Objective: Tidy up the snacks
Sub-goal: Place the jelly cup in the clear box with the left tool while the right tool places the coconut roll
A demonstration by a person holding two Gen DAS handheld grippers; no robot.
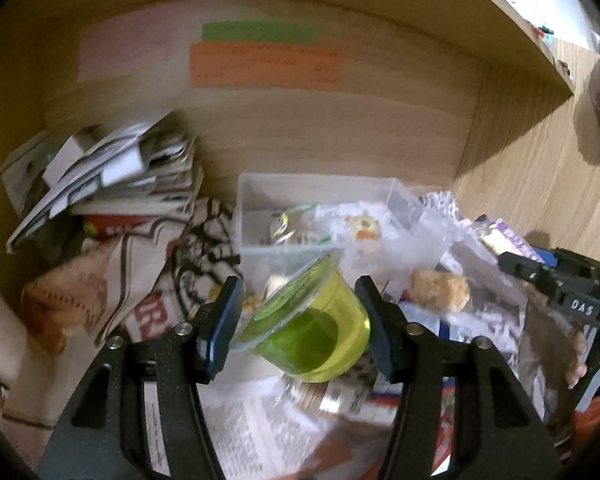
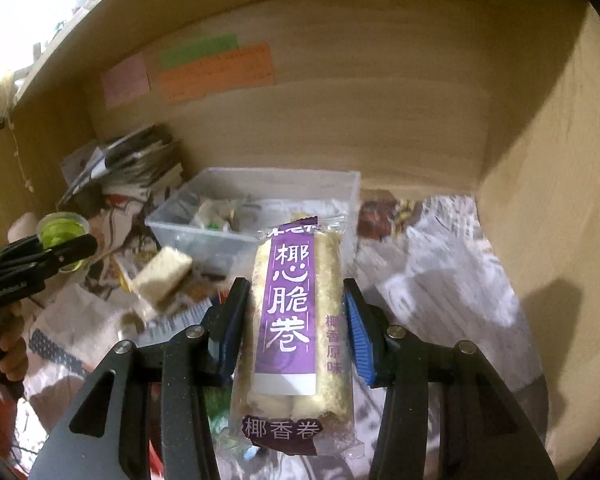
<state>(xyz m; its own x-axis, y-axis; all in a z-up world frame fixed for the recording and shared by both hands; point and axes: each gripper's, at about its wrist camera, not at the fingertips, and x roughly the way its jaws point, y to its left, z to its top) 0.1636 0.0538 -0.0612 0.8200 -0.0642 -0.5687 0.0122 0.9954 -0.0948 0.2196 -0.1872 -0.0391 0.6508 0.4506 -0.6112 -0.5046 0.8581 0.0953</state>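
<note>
Gripping a green jelly cup (image 1: 312, 320) tilted between its pads, the left hand-held gripper (image 1: 300, 320) hangs above the newspaper-covered worktop (image 1: 260, 420), just in front of the clear plastic box (image 1: 256, 216) holding a few wrapped snacks. Only the right wrist view shows the right hand-held gripper (image 2: 296, 320) clamped on an upright purple coconut roll packet (image 2: 292, 320), near that box (image 2: 204, 228). A wrapped pale cake (image 2: 164, 276) lies on the paper beside it. Coloured notes (image 2: 216, 72) stick to the back wall.
</note>
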